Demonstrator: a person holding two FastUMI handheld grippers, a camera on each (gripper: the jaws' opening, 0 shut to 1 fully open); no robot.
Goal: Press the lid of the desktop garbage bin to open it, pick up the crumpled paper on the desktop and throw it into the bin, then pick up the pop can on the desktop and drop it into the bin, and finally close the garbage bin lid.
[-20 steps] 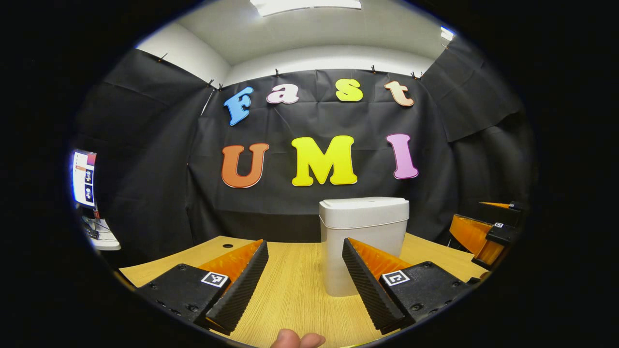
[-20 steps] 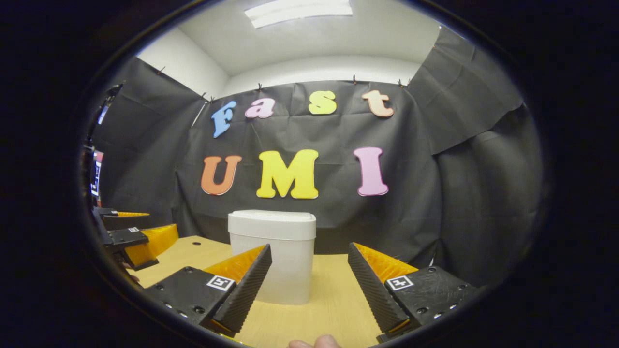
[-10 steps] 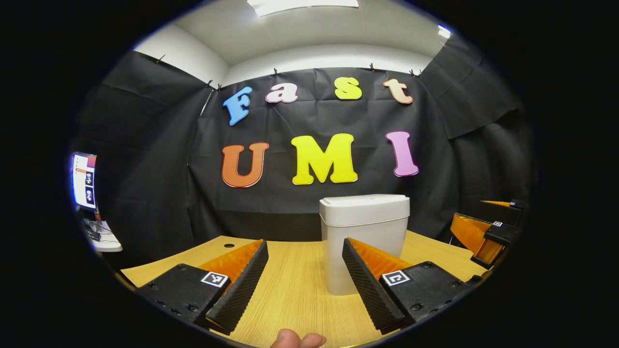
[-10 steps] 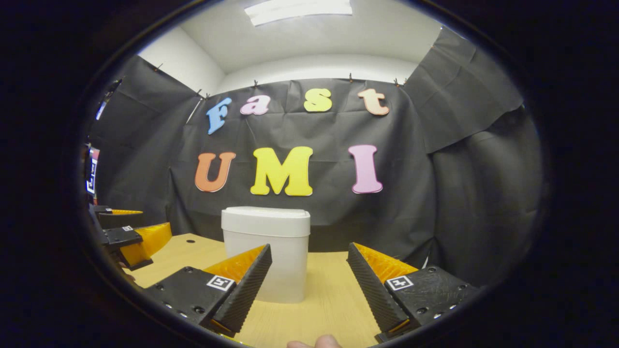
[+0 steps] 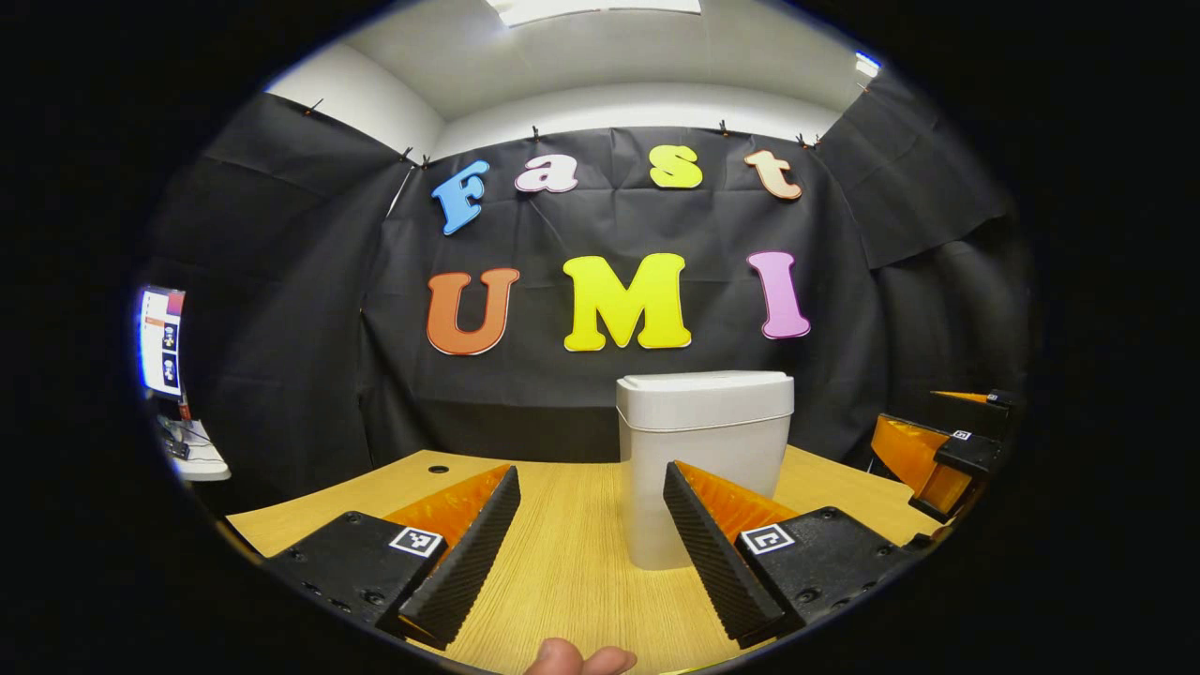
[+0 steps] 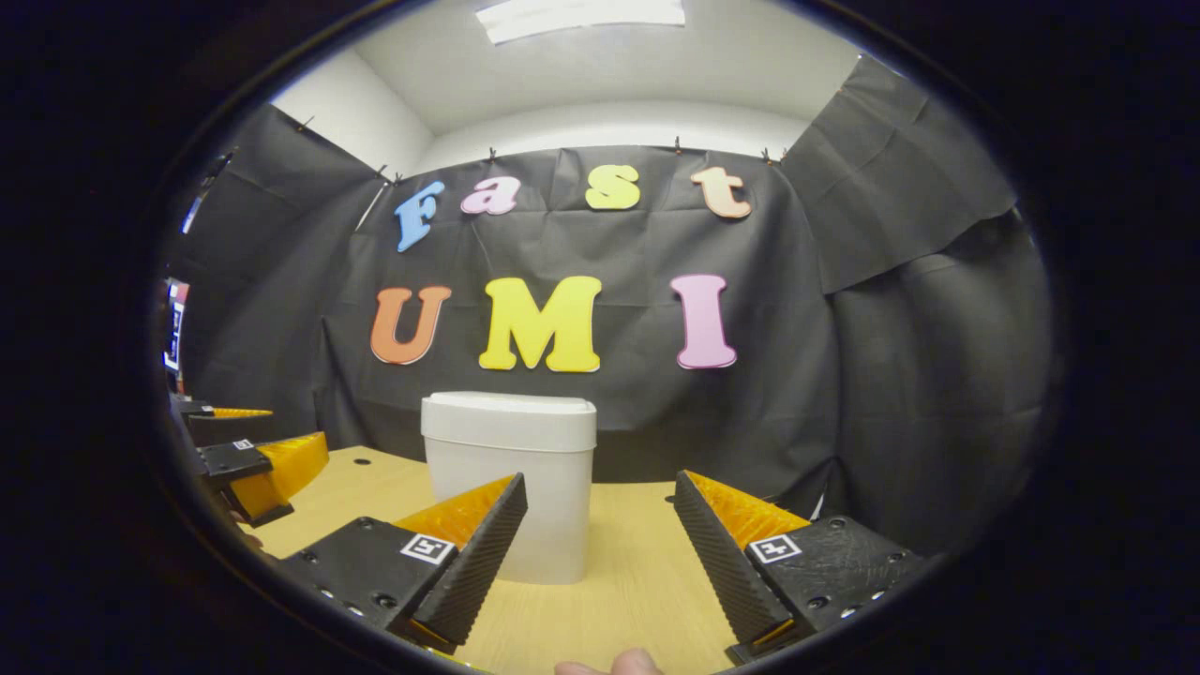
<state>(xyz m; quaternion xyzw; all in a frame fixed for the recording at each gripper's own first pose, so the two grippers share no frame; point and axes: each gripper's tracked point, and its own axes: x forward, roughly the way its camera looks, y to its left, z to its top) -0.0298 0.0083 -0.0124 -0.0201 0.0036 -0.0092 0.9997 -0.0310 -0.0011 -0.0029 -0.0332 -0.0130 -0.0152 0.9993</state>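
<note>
A pale wooden desktop (image 5: pixel 572 562) is stretching across the booth, and the white desktop garbage bin (image 5: pixel 703 459) is standing upright on it with its lid (image 5: pixel 705 386) lying shut on top. The left gripper (image 5: pixel 591 483) is hovering low over the wood, fingers spread wide apart and holding nothing, the bin just ahead of its right finger. The right gripper (image 6: pixel 600 487) is likewise gaping empty, with the bin behind its left finger. A fingertip (image 5: pixel 579 659) is peeking in at the bottom edge.
</note>
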